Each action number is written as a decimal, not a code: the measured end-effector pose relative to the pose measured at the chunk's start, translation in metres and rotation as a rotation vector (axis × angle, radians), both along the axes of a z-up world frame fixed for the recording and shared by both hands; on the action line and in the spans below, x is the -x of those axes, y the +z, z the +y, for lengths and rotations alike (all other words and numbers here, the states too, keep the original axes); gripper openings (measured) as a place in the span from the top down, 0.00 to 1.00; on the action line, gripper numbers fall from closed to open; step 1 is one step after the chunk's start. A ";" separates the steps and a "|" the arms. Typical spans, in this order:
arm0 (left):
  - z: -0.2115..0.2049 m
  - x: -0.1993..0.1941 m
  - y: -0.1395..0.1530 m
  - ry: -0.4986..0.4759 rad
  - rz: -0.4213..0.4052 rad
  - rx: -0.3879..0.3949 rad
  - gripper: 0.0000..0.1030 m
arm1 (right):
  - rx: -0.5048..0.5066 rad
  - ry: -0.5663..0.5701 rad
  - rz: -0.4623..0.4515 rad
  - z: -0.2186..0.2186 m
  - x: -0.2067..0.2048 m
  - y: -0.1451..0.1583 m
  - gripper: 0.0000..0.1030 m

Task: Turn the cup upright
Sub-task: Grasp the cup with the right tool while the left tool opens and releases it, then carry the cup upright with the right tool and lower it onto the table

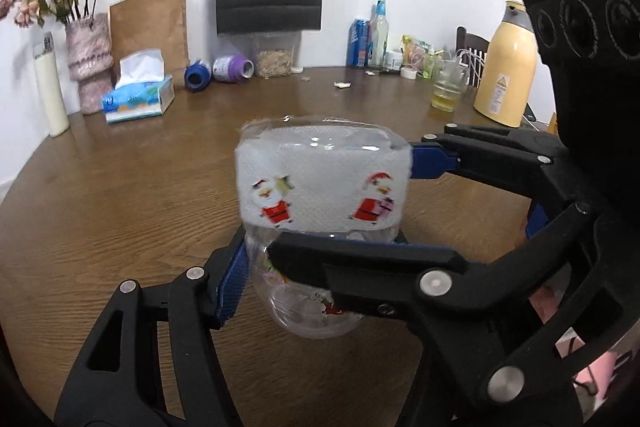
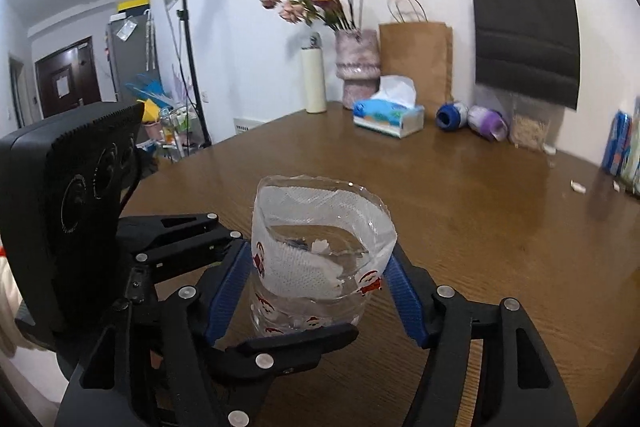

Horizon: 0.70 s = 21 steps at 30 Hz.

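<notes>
The cup point(image 1: 320, 195) is clear plastic with a white paper band printed with Santa figures. It stands mouth up, held above the wooden table point(image 1: 120, 187). In the right wrist view the cup point(image 2: 320, 259) shows its open rim on top. My right gripper point(image 2: 316, 287) is shut on the cup, one blue pad on each side. My left gripper point(image 1: 316, 267) also closes on the cup's lower part; its left blue pad point(image 1: 232, 283) touches the wall. The right gripper point(image 1: 400, 211) crosses in front of the cup in the left wrist view.
At the table's back stand a vase of flowers point(image 1: 86, 59), a tissue box point(image 1: 138, 99), a brown paper bag point(image 1: 150, 23), two lying small bottles point(image 1: 218, 71), a glass with yellow liquid point(image 1: 446, 89) and a yellow thermos point(image 1: 506, 63). A light stand point(image 2: 188, 27) is beyond the table.
</notes>
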<state>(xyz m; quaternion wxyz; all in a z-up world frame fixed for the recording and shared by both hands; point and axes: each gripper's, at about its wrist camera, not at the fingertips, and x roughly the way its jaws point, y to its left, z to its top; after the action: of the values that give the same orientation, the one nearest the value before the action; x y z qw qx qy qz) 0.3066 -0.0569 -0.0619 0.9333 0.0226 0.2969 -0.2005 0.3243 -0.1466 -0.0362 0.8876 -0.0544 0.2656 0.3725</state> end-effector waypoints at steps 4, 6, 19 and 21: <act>0.004 -0.012 -0.002 0.073 0.064 -0.005 0.10 | 0.036 -0.075 -0.032 -0.010 -0.008 -0.001 0.31; 0.009 -0.015 -0.001 0.097 0.096 0.006 0.10 | 0.079 -0.126 -0.057 -0.011 -0.013 -0.002 0.31; 0.034 -0.019 -0.011 0.335 0.159 -0.108 0.10 | 0.152 -0.202 0.009 -0.012 -0.033 -0.012 0.23; 0.035 -0.018 -0.009 0.347 0.159 -0.102 0.09 | 0.148 -0.209 0.007 -0.014 -0.032 -0.009 0.23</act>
<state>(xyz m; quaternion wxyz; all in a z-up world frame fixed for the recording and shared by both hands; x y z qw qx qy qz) 0.3248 -0.0220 -0.0711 0.9252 0.0024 0.3788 -0.0224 0.3564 -0.1603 -0.0447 0.9142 -0.0903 0.2998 0.2574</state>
